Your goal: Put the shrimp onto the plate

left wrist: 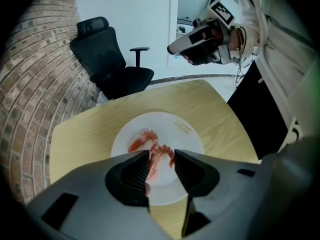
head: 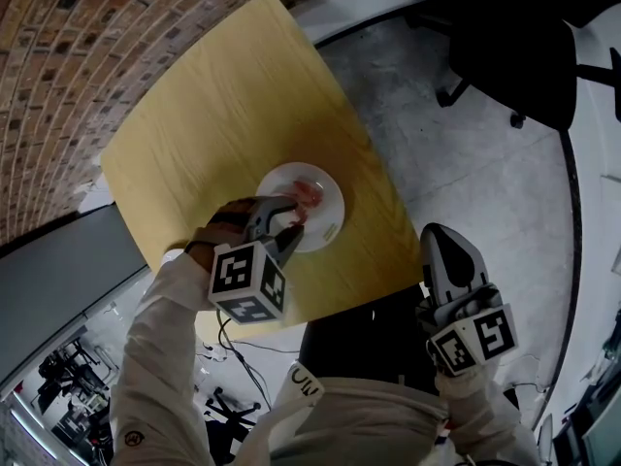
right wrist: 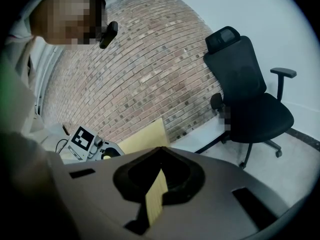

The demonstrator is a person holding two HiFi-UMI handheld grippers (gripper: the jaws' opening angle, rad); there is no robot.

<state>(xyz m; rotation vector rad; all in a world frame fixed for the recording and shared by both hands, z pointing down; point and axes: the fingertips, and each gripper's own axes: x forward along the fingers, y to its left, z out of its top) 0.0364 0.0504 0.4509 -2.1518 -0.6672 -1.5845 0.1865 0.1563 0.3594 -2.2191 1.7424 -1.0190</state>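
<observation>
Left gripper jaws released over the white plate mid-surface, two shrimp lying on it; right gripper jaws clenched empty, off the surface's near-right edge.

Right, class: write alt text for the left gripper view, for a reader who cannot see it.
Open jaws of the left gripper hover over two pink shrimp lying on a white plate on a pale wooden table. Behind stand a black office chair and a brick wall.
</observation>
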